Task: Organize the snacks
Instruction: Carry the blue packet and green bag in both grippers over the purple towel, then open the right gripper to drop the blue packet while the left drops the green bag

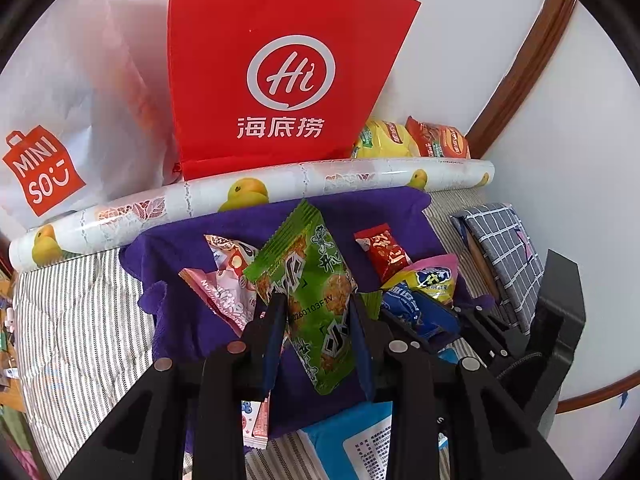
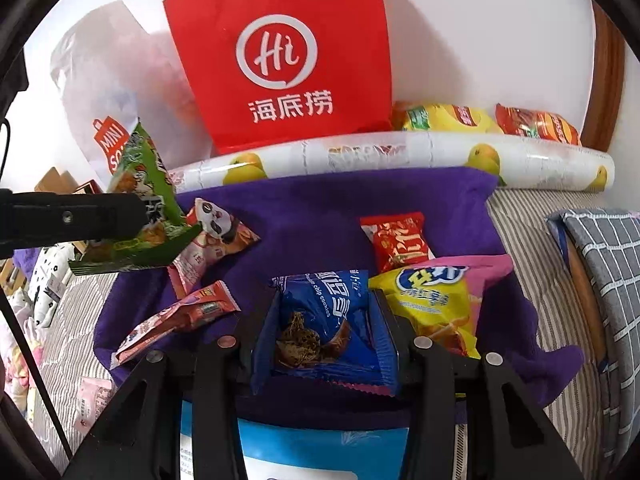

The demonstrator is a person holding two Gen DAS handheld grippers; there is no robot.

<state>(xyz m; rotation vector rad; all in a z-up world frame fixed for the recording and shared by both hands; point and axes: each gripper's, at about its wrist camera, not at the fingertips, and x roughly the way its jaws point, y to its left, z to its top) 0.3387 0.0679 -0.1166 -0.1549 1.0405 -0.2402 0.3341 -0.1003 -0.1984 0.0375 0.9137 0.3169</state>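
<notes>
Holding two packets at once: the left gripper [image 1: 316,312] is clamped on the green cracker packet [image 1: 308,280], lifted clear of the purple towel [image 2: 320,208]; the right gripper [image 2: 324,320] has its fingers pressed against both sides of the blue chocolate-chip cookie packet [image 2: 328,320], which appears to sit low over the towel. Whether it is off the cloth, I cannot tell.

Still loose on the towel: a panda-print packet [image 2: 212,232], a pink-red wrapper [image 2: 180,320] near the left edge, a red packet [image 2: 400,244], and a yellow-and-pink chip bag [image 2: 436,304] just beside the blue one, partly overlapping the red.

Behind the duck-print roll [image 2: 400,152] stand a red Haidilao paper bag [image 2: 280,60] and a white Miniso bag [image 2: 108,136]; a yellow chip bag [image 2: 444,118] and an orange-red chip bag [image 2: 536,124] lie beside them by the wall.

Judgement: task is early to midway. Two packets are in hand, four remain scattered. Destination is not shown; the bags are likely candidates. Contents of the bags are hidden.
</notes>
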